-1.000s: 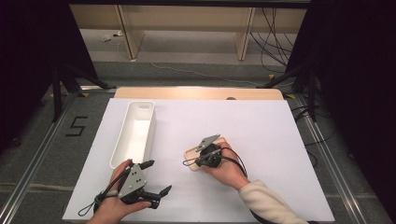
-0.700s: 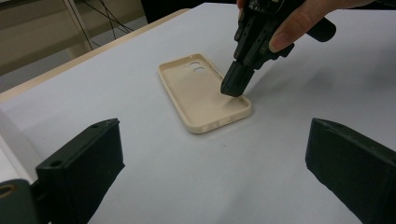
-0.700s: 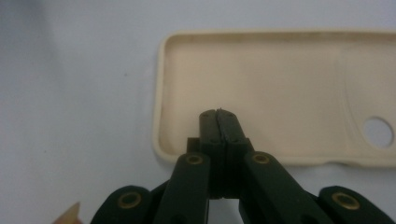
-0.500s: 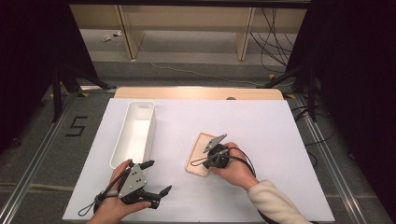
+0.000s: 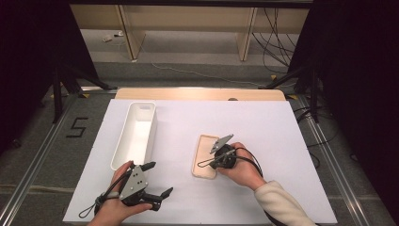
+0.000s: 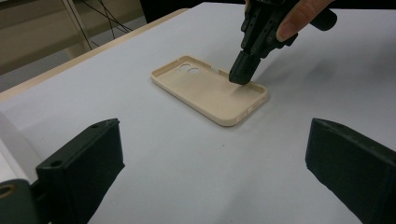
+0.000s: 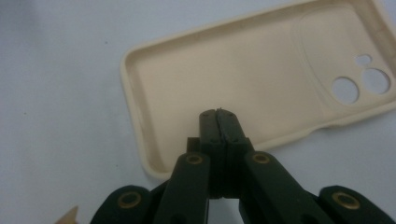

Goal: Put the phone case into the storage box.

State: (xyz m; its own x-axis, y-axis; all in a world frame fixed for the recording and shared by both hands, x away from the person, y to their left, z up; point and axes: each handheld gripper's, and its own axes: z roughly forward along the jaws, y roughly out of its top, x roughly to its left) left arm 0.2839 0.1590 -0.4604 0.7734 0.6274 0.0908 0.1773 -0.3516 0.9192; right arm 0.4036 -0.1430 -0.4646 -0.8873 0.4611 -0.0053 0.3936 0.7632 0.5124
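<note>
A beige phone case (image 5: 203, 153) lies hollow side up on the white table top (image 5: 263, 132), its camera holes at the far end. My right gripper (image 5: 202, 165) points left at it, jaws shut flat against each other. Its tip (image 7: 219, 114) hovers just inside the case (image 7: 243, 79), over the long side wall nearest the hand, with nothing between the jaws. From the left gripper view the same tip (image 6: 243, 74) meets the rim of the case (image 6: 205, 91). My left gripper (image 5: 157, 179) rests near the front left, jaws wide open and empty (image 6: 215, 172).
A long white bin (image 5: 142, 107) stands lengthwise left of the case, empty as far as I see. A wooden strip (image 5: 197, 93) borders the table's far edge. Cables trail from both grippers toward the front.
My right hand has slid to the right, uncovering more of the case, which now lies straighter on the table. The left gripper has not moved.
</note>
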